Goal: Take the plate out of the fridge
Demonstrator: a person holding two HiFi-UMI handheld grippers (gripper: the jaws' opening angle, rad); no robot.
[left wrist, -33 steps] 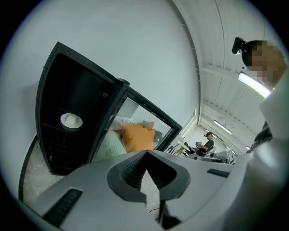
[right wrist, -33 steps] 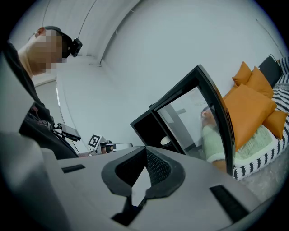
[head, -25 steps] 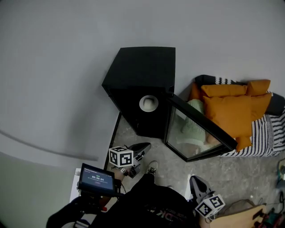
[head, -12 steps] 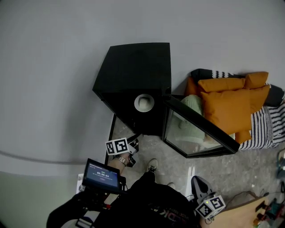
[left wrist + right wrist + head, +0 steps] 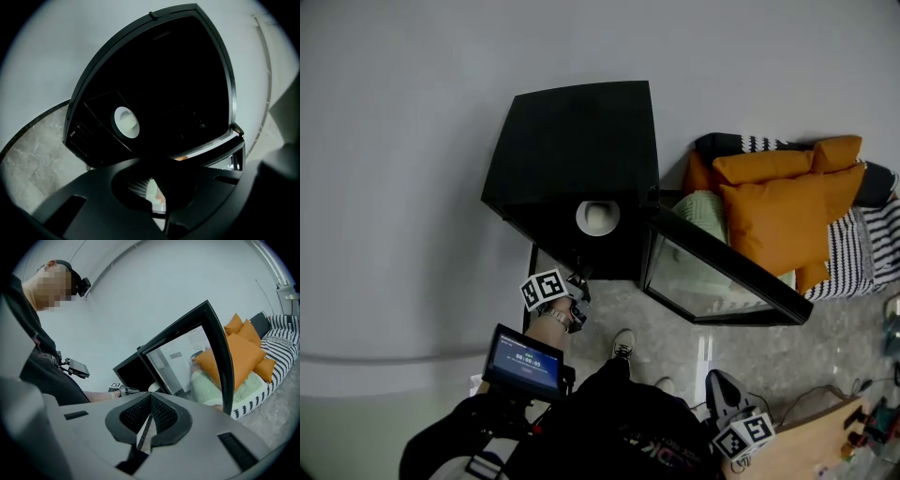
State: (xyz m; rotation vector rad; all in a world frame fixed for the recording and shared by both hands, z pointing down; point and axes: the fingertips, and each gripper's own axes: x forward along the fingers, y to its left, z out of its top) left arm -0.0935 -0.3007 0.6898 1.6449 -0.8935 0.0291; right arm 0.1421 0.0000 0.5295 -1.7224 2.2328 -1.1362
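A small black fridge [image 5: 572,159] stands against the white wall, its glass door [image 5: 722,281] swung wide open to the right. A white plate [image 5: 597,217] sits inside the dark interior; in the left gripper view the plate [image 5: 127,122] is ahead and to the left. My left gripper [image 5: 577,281] is just below the fridge opening, a short way from the plate, jaws together and empty. Its jaws [image 5: 153,179] meet with nothing between them. My right gripper [image 5: 719,389] hangs low at the right, shut and empty [image 5: 150,397], facing the door [image 5: 211,348].
Orange cushions [image 5: 778,202], a pale green cushion [image 5: 701,211] and a striped blanket [image 5: 862,248] lie right of the door. A small screen [image 5: 525,361] is mounted on my chest. A shoe [image 5: 622,345] stands on the stone floor. A wooden board [image 5: 811,450] is at lower right.
My left gripper has moved up the view toward the fridge opening and rolled. The right gripper has stayed almost where it was.
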